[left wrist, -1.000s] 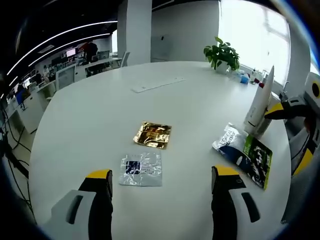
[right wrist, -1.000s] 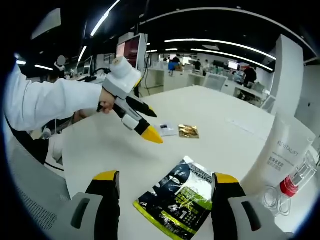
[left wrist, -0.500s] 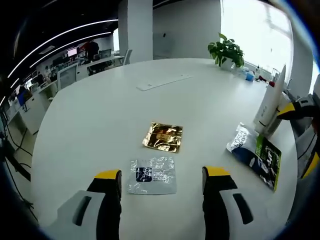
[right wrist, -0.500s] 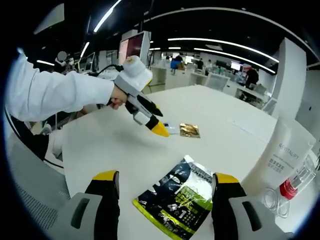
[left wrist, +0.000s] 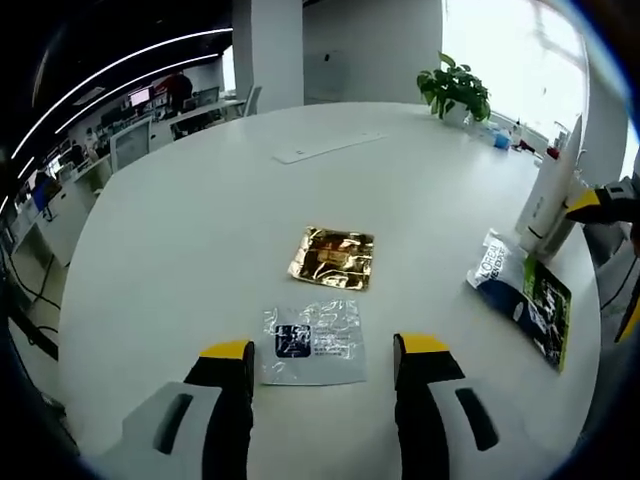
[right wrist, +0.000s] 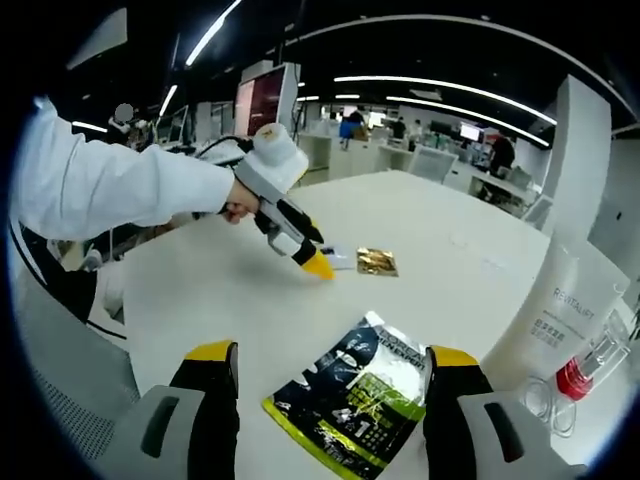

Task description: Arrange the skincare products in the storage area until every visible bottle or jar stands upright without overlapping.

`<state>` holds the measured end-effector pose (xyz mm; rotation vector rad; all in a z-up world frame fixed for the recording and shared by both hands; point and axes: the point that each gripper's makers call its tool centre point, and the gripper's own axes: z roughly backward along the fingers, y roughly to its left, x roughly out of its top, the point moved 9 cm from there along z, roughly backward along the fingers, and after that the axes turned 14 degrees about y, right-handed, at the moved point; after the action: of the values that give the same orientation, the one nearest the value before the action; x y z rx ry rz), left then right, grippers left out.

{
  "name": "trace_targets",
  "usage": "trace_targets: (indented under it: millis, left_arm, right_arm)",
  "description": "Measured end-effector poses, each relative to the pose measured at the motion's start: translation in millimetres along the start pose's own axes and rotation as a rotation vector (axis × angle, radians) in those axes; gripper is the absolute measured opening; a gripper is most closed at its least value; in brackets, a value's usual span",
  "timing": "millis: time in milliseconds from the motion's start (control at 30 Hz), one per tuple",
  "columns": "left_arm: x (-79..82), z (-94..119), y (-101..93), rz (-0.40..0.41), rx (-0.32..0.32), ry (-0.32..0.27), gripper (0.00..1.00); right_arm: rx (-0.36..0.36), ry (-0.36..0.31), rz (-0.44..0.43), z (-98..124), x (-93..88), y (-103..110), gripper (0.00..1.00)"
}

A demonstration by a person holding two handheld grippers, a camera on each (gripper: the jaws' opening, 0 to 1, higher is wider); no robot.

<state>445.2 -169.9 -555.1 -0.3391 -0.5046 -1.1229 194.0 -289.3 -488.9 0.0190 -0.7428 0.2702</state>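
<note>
- You are working at a broad, round white worktop (left wrist: 180, 220) in an open-plan office, with ceiling light strips overhead, desks and monitors behind, a white column and a potted plant (left wrist: 455, 90) at the far edge by a bright window.
- Your left hand-held gripper (left wrist: 320, 350) hangs low over the worktop, jaws spread and empty, straddling a clear silver sachet (left wrist: 312, 342) that lies flat just ahead of the tips.
- In the right gripper view you see that same left hand-held gripper (right wrist: 318, 263) reaching out from a white sleeve (right wrist: 110, 190), its yellow tips angled down near the sachets.
- Your right hand-held gripper (right wrist: 330, 365) is also released, jaws wide, with a dark green-and-black pouch (right wrist: 360, 400) lying flat between them.
- A gold sachet (left wrist: 333, 257) lies flat just beyond the silver one, apart from it.
- A white tube (right wrist: 560, 310) stands upright to the right of the pouch; beside it is a clear bottle with a red collar (right wrist: 585, 365), and you cannot tell what it holds.
</note>
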Motion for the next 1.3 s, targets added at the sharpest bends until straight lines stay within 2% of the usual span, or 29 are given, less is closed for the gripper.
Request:
trace_targets:
  millis: [300,467,733,1167,1300]
  left_arm:
    - [0.0,1.4,-1.1,-0.026,0.014,0.011,0.45]
    - [-1.1,0.4,-3.6,-0.015,0.007,0.022,0.37]
    - [-2.4,-0.1,-4.5,-0.017,0.015,0.029,0.36]
    - [-7.0,9.0,-28.9,-0.026,-0.017,0.044,0.36]
    - [-15.4,16.0,-44.5,-0.042,-0.032,0.049,0.36]
  right_arm:
    - [-0.001,0.006,0.001,0.4,-0.2,-0.1,0.72]
    - [0.007,0.008,0.011,-0.8,-0.1,2.0,0.72]
    - [0.003,0.007,0.017,0.7,0.8,1.5,0.72]
    - [-0.006,0.013,0.049,1.8,2.0,3.3,0.72]
    - [-0.001,0.015,0.05,1.1,2.0,3.8,0.72]
